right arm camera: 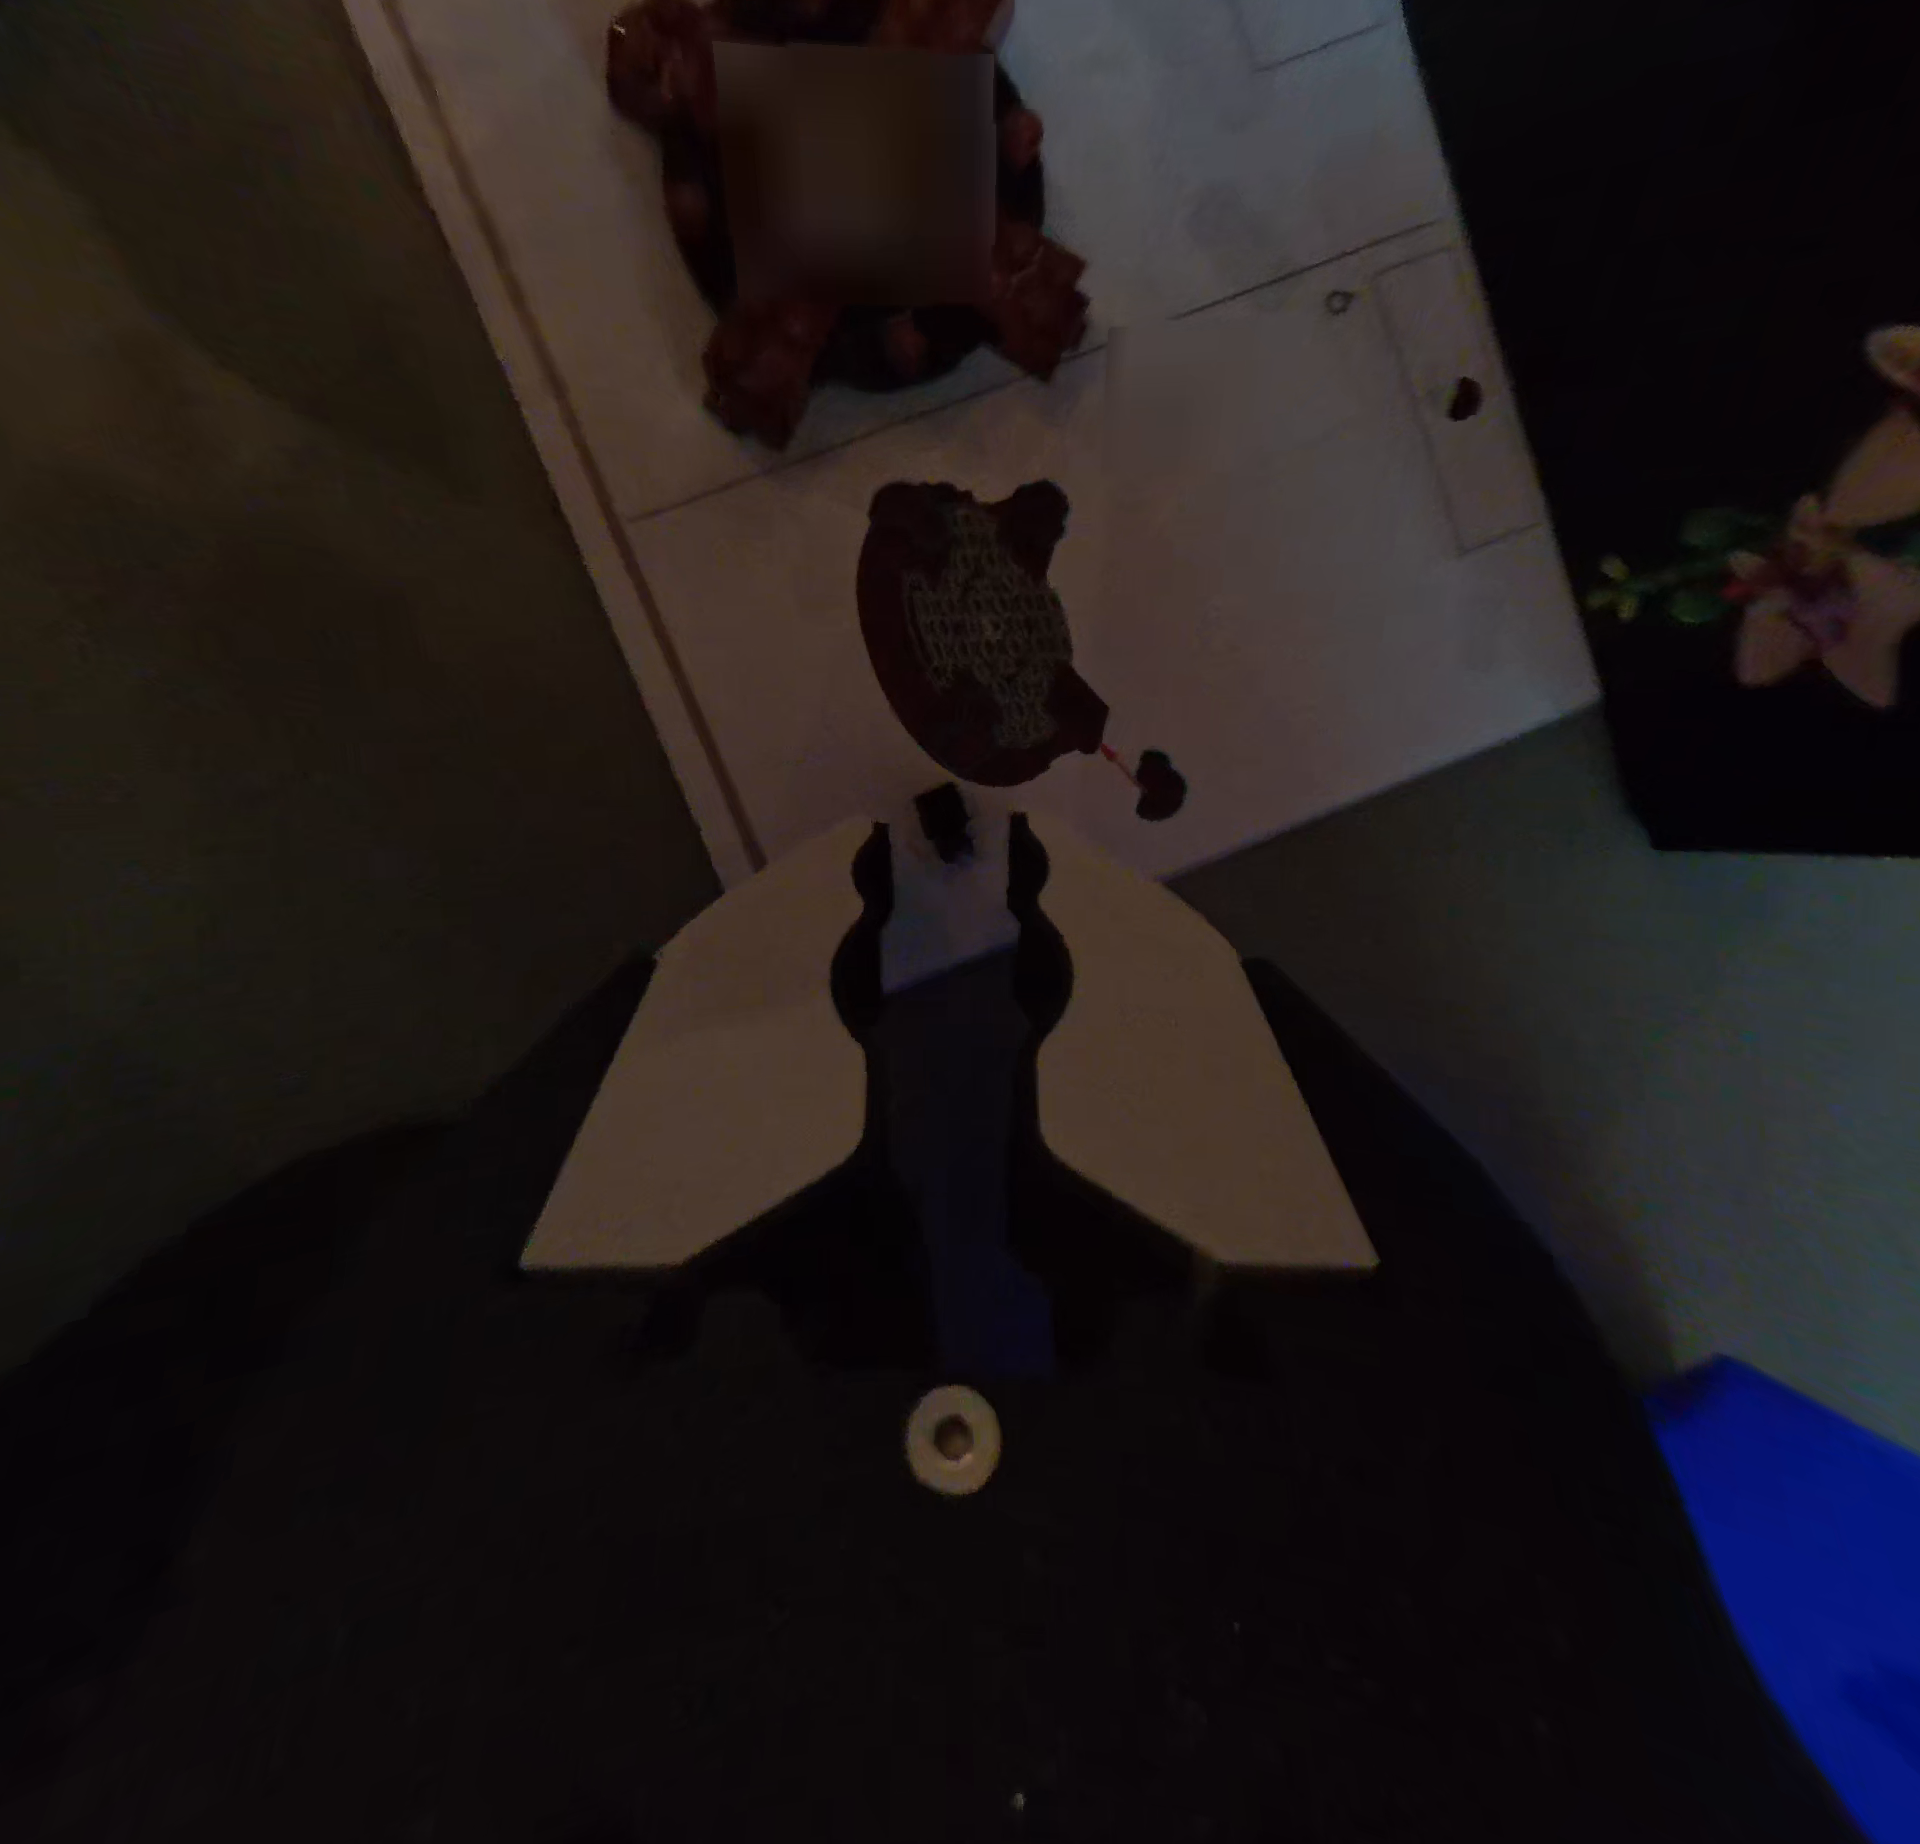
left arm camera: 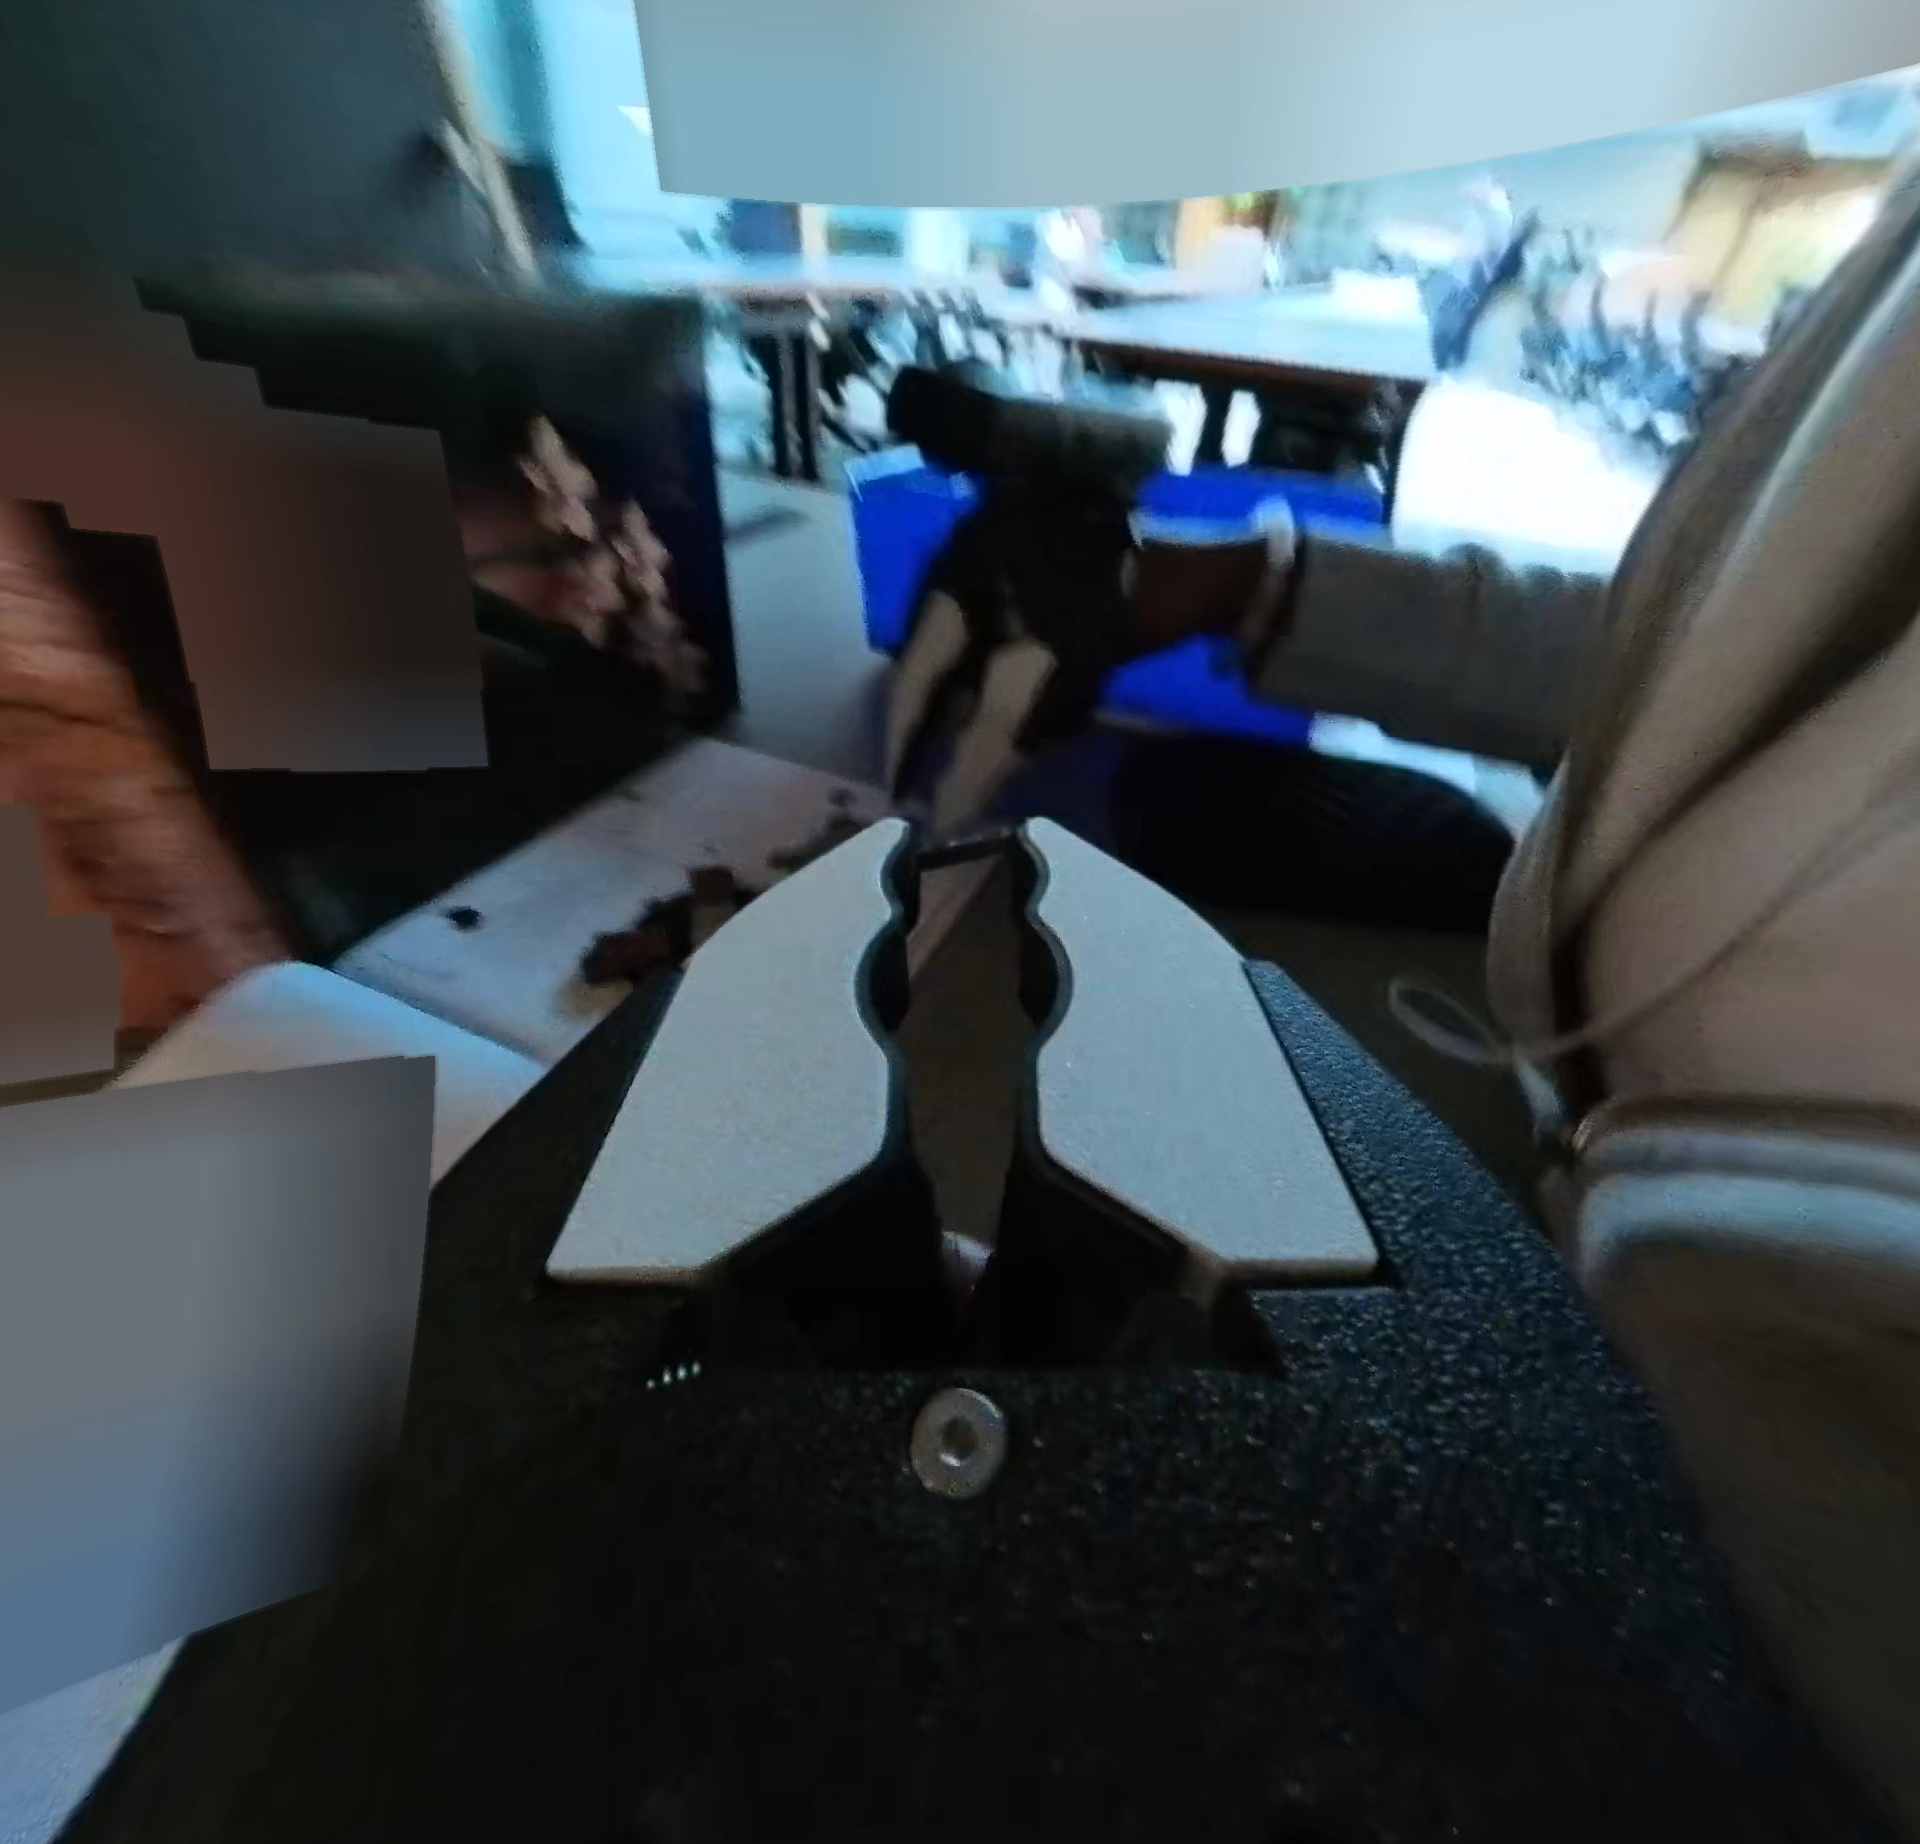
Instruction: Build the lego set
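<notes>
While beside white flat board [left arm camera: 582, 859], left gripper [left arm camera: 966, 844]: pinches thin dark flat piece [left arm camera: 961, 973].
Right gripper [right arm camera: 945, 849]: narrowly parted; small dark fragment [right arm camera: 940, 820] at tips, unpressed.

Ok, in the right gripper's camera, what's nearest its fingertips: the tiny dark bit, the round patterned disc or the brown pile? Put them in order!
1. Tiny dark bit: right at the right gripper's fingertips.
2. Round patterned disc: just ahead, mid white board.
3. Brown pile: farthest, top of view.

Blurred bright left view, dim right
</notes>
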The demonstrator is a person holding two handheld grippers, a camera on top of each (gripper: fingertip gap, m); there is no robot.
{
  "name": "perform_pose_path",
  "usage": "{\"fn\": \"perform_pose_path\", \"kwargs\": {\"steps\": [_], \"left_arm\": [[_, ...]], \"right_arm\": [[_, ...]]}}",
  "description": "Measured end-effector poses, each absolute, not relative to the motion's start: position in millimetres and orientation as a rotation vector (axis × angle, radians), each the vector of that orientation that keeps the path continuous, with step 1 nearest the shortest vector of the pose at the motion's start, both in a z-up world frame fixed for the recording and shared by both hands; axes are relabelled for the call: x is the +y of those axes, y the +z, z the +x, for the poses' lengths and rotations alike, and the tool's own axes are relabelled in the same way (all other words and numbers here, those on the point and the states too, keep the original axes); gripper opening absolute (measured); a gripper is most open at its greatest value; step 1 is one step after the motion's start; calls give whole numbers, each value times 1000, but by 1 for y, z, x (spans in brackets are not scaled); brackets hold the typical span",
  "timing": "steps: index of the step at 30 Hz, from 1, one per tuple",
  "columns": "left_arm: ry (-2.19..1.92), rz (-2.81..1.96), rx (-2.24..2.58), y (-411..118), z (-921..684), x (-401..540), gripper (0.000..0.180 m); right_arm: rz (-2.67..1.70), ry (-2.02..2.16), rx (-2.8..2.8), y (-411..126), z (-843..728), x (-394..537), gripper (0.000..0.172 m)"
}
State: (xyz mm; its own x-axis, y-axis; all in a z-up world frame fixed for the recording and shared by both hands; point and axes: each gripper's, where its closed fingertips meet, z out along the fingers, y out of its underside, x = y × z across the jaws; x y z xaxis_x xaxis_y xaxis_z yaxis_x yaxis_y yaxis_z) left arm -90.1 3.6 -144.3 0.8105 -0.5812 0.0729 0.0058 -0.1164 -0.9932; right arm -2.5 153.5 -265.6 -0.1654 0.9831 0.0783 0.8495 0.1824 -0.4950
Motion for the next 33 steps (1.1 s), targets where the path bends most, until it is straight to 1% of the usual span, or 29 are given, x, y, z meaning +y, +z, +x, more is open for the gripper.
{"fn": "perform_pose_path", "kwargs": {"steps": [4, 6, 8, 10, 12, 17, 19, 22, 29, 33], "left_arm": [[-539, -1665, 583, -172, -85, 8, 17], [-605, -1645, 614, -172, -81, 4, 16], [-643, -1624, 619, -170, -82, 2, 16], [-704, -1632, 615, -171, -82, 2, 16], [-743, -1640, 612, -172, -82, 2, 16], [-752, -1664, 653, -178, -77, 1, 16], [-748, -1658, 670, -178, -76, 0, 16], [-738, -1592, 696, -172, -75, -6, 16], [-689, -1301, 641, -140, -89, -26, 16], [-653, -1300, 662, -141, -87, -26, 16]], "right_arm": [[-1731, 485, -2130, -269, -4, 152, 17], [-1730, 501, -2131, -270, -5, 153, 15], [-1741, 536, -2143, -271, -5, 150, 7], [-1758, 544, -2148, -270, -5, 149, 6], [-1729, 619, -2127, -258, -13, 137, 6], [-1393, 1012, -2128, -179, -56, 52, 5], [-1285, 1115, -2155, -158, -67, 20, 6], [-1258, 1158, -2182, -152, -79, -2, 6], [-1245, 1320, -2155, -147, -92, -27, 5], [-1243, 1319, -2178, -143, -96, -34, 6]]}}
